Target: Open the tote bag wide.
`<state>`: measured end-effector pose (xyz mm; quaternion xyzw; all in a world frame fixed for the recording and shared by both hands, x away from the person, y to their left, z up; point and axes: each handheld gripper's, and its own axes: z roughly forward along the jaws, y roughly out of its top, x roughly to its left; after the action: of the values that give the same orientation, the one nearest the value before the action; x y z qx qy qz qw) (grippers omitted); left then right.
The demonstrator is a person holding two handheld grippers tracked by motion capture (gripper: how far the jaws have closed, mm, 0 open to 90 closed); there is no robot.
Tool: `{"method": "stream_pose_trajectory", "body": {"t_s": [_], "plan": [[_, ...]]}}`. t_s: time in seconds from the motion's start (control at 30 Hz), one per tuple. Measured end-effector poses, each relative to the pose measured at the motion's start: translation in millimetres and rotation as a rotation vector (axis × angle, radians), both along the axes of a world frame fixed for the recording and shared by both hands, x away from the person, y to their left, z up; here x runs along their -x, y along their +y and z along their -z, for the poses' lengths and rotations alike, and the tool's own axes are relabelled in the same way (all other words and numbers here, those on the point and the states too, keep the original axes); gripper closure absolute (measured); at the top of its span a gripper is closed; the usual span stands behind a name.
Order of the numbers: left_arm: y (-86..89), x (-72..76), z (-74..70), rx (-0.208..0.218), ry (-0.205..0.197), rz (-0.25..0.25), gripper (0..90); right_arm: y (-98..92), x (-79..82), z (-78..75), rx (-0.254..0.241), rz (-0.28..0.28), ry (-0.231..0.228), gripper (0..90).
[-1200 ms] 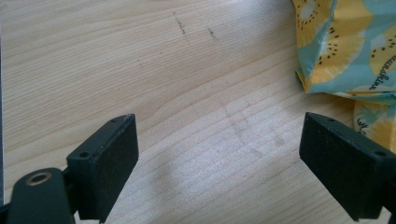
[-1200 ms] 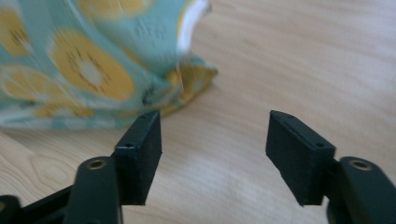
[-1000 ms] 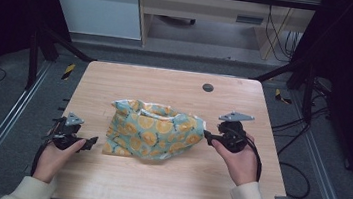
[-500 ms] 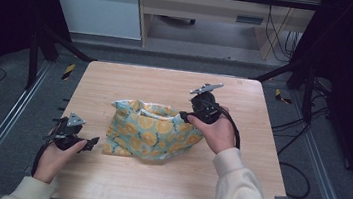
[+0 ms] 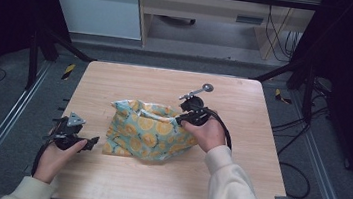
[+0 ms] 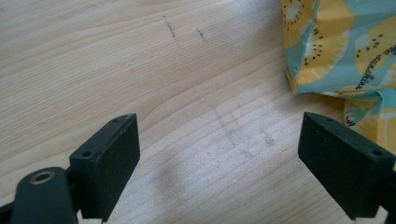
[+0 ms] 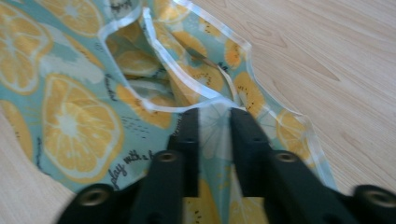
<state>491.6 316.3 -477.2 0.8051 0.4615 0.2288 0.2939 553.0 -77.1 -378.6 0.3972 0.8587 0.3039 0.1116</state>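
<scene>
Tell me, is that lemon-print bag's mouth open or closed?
Open. The bag gapes at its top, the white-edged rim spread apart and wavy, while the right tool pinches one part of that rim.

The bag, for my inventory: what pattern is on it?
Orange slices on light blue bag; clearest in the right gripper view.

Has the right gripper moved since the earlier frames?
Yes. The right gripper has moved left from the wooden table's right side to the lemon-print bag's rim, its jaws just closing on it.

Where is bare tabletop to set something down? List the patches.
Free: the far strip of the table behind the bag, and the near edge in front of it. Crowded: around the bag, with the right hand-held gripper at its rim and the left hand-held gripper beside it.
</scene>
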Motion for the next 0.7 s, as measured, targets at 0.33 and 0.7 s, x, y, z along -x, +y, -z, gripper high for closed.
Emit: {"method": "stream_pose_trajectory", "body": {"t_s": [0.33,0.7], "plan": [[-0.9,1.4,-1.3,-0.006,-0.003,0.004,13.2,2.1,31.4,-23.3,-0.085,-0.055,-0.126,90.0],[-6.5,12.3,-20.5,0.027,-0.059,0.05,24.5,3.0,100.7,-39.6,-0.193,-0.154,-0.241,90.0]]}}
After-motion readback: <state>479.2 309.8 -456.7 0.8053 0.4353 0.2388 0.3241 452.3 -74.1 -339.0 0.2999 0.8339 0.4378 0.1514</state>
